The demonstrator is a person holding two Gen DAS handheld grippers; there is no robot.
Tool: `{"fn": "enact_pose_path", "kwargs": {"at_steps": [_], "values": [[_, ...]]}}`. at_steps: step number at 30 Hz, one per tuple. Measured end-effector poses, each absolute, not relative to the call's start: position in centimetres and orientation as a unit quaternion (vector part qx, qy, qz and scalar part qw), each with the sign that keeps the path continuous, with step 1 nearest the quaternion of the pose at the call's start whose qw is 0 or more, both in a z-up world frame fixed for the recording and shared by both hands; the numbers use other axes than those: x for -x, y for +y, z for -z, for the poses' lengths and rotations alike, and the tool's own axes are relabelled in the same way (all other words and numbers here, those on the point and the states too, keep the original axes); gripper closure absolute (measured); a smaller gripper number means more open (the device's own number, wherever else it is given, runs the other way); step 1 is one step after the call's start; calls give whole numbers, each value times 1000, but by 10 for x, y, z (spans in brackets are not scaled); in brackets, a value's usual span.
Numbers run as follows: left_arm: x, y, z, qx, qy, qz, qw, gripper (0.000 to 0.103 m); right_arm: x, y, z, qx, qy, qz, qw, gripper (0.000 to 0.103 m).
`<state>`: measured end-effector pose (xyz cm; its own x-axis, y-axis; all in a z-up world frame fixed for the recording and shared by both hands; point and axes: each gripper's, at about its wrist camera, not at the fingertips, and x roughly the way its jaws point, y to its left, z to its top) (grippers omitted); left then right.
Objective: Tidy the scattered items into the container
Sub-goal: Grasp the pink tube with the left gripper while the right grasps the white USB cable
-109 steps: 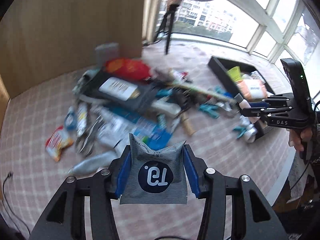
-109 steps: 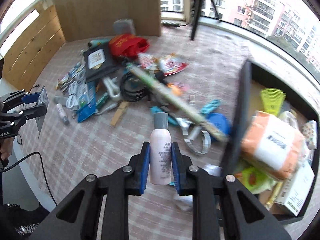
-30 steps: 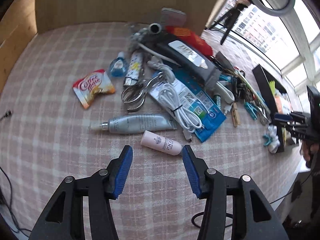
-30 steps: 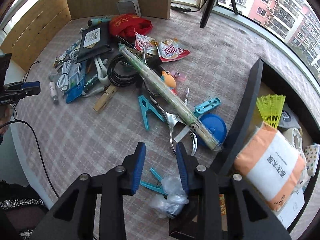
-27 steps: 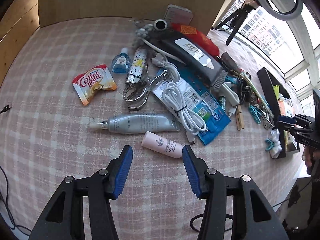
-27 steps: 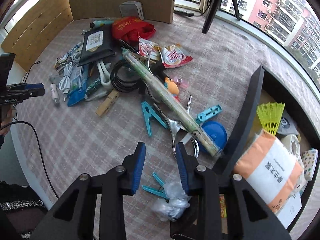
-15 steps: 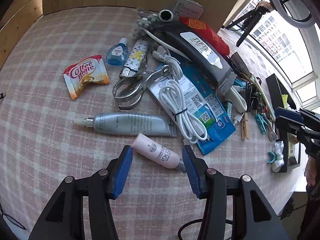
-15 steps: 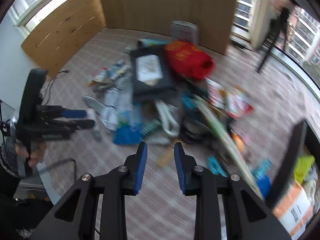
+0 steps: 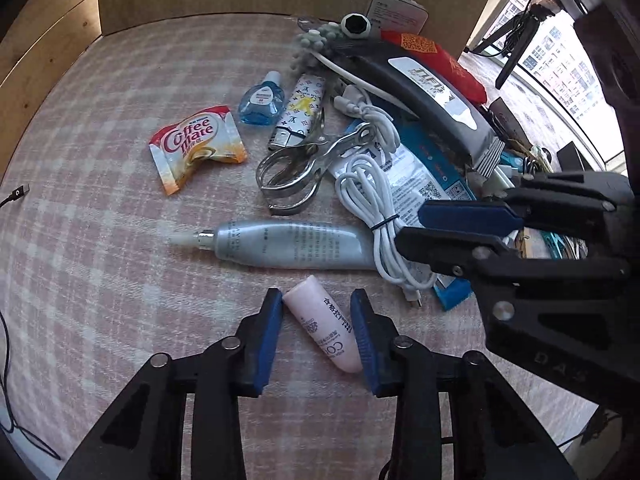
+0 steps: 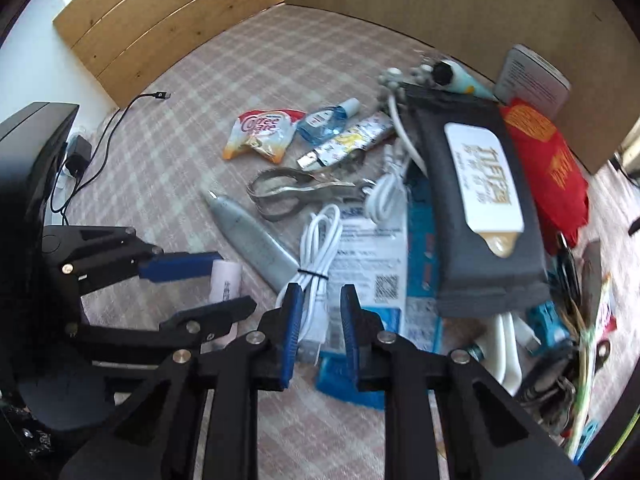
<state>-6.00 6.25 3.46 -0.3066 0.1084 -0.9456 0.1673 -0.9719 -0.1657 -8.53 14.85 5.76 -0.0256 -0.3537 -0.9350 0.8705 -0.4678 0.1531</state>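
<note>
A pink tube lies slanted on the checked cloth between the fingers of my left gripper. The jaws are closing and both blue pads touch the tube. The right wrist view shows the same tube inside that gripper. My right gripper hovers over the plug end of a coiled white cable. Its jaws are closing, with the cable beside the left pad and a gap still showing on the other side. In the left wrist view the right gripper reaches in from the right over the cable.
Close behind lie a silver tube, a metal clip, a Coffee mate sachet, a small blue bottle, a black wipes pack and a red pouch. Wooden panels wall the far side.
My left gripper sank onto the pink tube and its jaws narrowed around it. My right gripper swept from beside the black container across to the cable pile, its jaws narrowing.
</note>
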Motion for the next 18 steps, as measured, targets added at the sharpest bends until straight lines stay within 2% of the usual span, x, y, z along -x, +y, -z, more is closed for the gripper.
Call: {"fn": "enact_pose_path", "kwargs": {"at_steps": [2, 5, 10, 18], "values": [[55, 61, -35, -588, 103, 802, 22, 73, 82, 141, -56, -533, 246, 665, 462, 83], [47, 58, -34, -586, 92, 805, 24, 83, 78, 130, -49, -537, 258, 657, 463, 83], [31, 48, -35, -578, 92, 810, 21, 84, 71, 129, -45, -544, 258, 653, 460, 85], [32, 40, -49, -564, 157, 811, 0, 84, 82, 170, -69, -559, 181, 668, 456, 86]]}}
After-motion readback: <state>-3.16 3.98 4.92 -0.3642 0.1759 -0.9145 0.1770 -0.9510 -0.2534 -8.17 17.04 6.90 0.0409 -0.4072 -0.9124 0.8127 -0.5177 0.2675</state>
